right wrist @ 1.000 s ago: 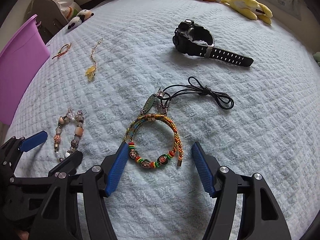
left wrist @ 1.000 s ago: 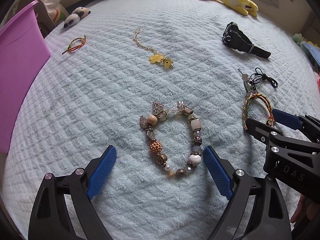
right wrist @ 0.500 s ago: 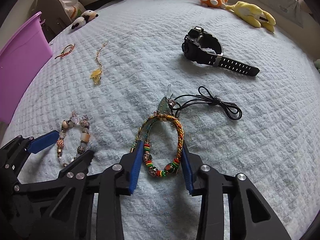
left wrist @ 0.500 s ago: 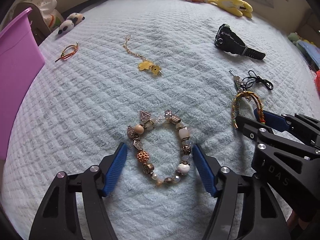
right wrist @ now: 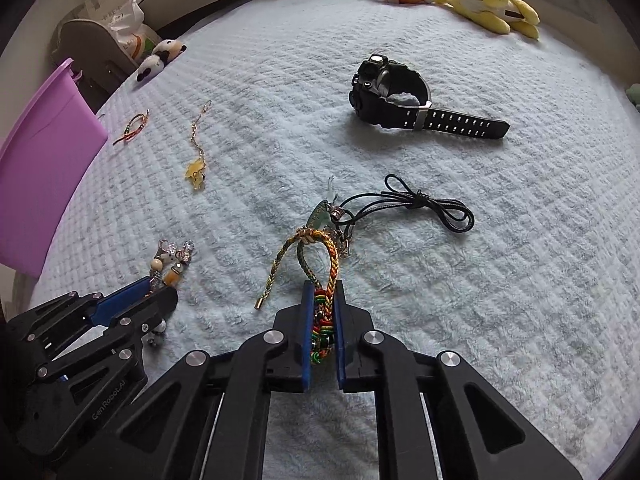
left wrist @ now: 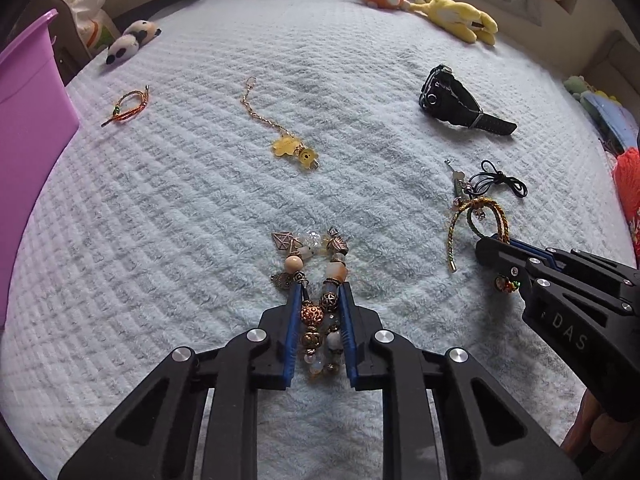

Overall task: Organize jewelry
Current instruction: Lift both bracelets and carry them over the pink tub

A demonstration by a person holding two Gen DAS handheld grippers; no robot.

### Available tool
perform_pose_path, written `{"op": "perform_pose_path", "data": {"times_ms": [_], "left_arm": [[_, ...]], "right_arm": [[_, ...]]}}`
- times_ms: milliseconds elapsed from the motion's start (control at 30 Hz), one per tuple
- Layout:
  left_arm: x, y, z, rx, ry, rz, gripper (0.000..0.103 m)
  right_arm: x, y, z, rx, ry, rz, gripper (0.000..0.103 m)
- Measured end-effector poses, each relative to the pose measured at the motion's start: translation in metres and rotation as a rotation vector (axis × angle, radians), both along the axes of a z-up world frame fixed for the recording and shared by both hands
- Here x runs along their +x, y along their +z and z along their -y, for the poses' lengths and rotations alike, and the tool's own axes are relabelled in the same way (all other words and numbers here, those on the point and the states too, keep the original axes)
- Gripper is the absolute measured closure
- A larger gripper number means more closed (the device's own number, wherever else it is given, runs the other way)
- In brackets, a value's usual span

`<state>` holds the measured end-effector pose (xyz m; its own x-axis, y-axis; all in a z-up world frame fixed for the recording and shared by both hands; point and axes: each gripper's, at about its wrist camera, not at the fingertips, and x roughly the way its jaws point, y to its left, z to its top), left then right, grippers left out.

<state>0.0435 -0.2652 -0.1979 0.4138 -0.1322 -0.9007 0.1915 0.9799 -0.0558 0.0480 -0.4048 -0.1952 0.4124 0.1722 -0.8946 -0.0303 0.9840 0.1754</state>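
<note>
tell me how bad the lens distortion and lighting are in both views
Left wrist view: strong fisheye bend, the blanket bulges, corners black, light soft and even. Right wrist view: same curving, the watch sharp with a faint shadow, no glare.

Three bracelets (left wrist: 316,300), one gold chain (left wrist: 280,136), one watch (left wrist: 456,100), one black cord (right wrist: 420,208), three plush toys (left wrist: 456,16).

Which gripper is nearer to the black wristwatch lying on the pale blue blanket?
Right. The right gripper, clamped on the braided multicoloured bracelet, sits nearer the black wristwatch; the left gripper, clamped on the beaded charm bracelet, is farther.
</note>
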Motion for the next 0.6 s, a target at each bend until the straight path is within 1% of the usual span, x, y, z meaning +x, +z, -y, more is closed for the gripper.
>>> {"op": "perform_pose_path", "data": {"times_ms": [100, 267, 433, 600], "left_arm": [[-0.001, 0.005, -0.005, -0.006, 0.006, -0.005, 0.085], [-0.003, 0.016, -0.013, -0.006, 0.012, 0.002, 0.085], [-0.009, 0.025, -0.018, -0.013, 0.023, -0.009, 0.085], [-0.018, 0.040, -0.020, -0.013, 0.013, -0.002, 0.085]], "right_arm": [[-0.006, 0.002, 0.003, 0.049, -0.023, -0.021, 0.094], [-0.021, 0.013, 0.004, 0.075, -0.039, -0.017, 0.094], [-0.029, 0.023, 0.005, 0.095, -0.049, -0.021, 0.094], [-0.037, 0.037, 0.011, 0.127, -0.078, -0.027, 0.094]]}}
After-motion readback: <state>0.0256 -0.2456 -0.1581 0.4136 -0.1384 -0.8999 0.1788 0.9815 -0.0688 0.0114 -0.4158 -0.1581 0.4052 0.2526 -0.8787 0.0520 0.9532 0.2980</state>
